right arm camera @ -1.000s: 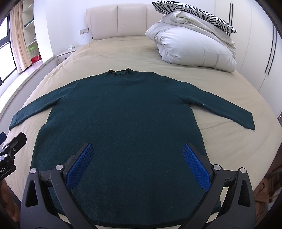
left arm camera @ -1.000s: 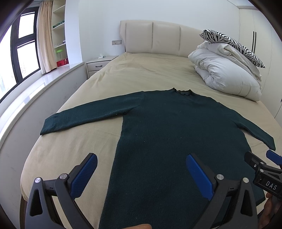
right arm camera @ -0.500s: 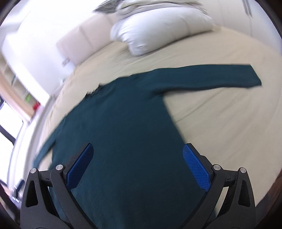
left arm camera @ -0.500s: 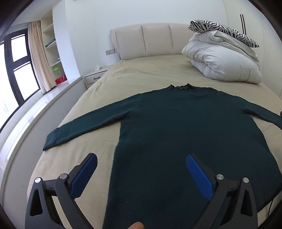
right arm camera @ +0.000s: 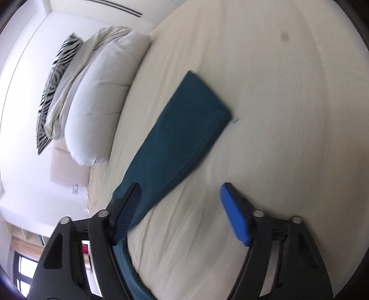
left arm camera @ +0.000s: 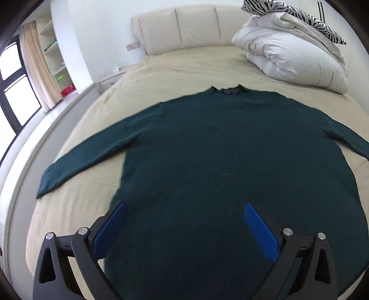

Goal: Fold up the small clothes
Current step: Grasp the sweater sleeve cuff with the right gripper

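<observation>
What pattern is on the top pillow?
Black-and-white zebra stripes on the top pillow, clearest in the left wrist view.

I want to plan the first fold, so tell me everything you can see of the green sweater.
The sweater is dark green, a fuzzy knit by its look, with a small frilled collar and long sleeves. It lies flat and face-up on the beige bed, collar toward the headboard, both sleeves spread outward, nothing folded yet. The right sleeve lies straight on the sheet, cuff flat. Only the bed touches it: neither gripper, left or right, grips the cloth.
</observation>
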